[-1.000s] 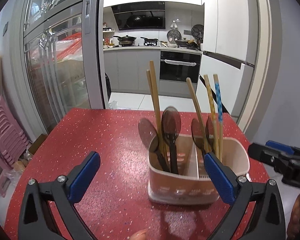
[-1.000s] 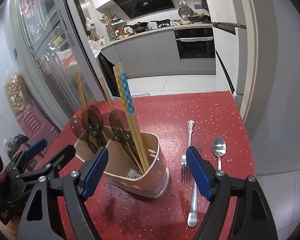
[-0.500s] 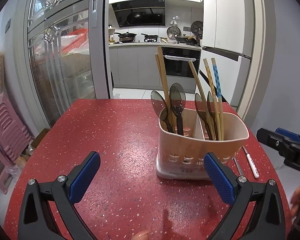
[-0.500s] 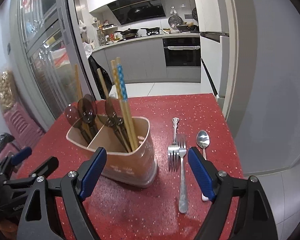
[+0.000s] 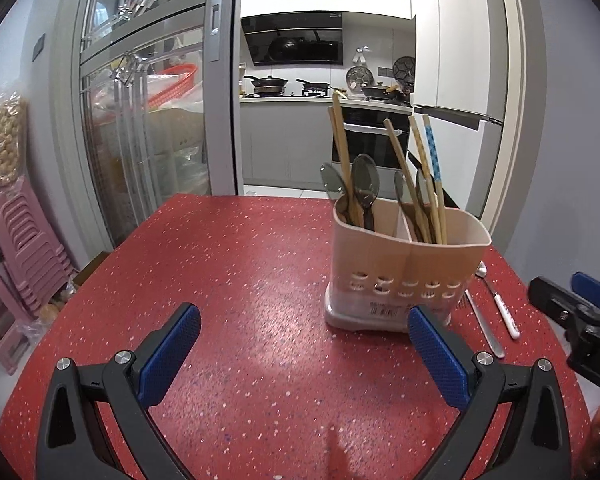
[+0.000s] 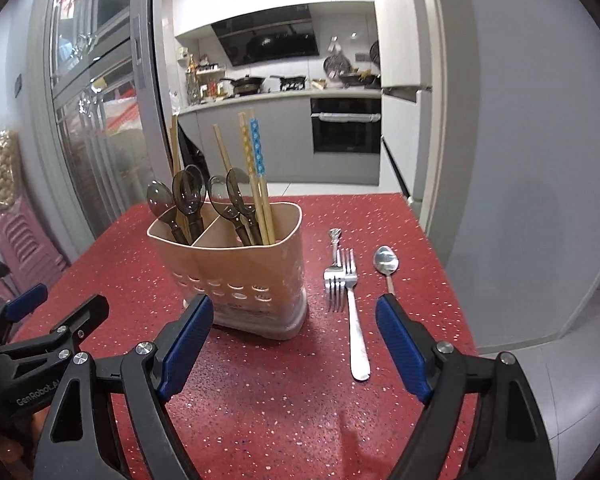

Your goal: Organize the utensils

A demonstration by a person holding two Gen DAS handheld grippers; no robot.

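A beige two-part utensil holder (image 5: 404, 276) (image 6: 240, 276) stands on the red speckled table (image 5: 240, 280) (image 6: 268, 400), filled with dark plastic spoons (image 6: 188, 196) and wooden chopsticks (image 6: 256, 168). To its right lie two metal forks (image 6: 350, 292), one handle toward me and one away, and a spoon (image 6: 386, 260). My right gripper (image 6: 294, 344) is open and empty, with the nearer fork's handle between its fingers' line. My left gripper (image 5: 304, 356) is open and empty, to the left of the holder and nearer me. The right gripper's tip (image 5: 572, 304) shows at the left view's right edge.
The table's right edge (image 6: 452, 280) drops to a grey floor beside a white wall. Glass sliding doors (image 5: 140, 120) and stacked pink stools (image 5: 16, 264) stand to the left. A kitchen with oven and stove lies beyond the table's far edge.
Both grippers have drawn back from the holder, which now looks smaller and farther. The right view has swung right, so the forks and spoon sit more centrally. Both stay open.
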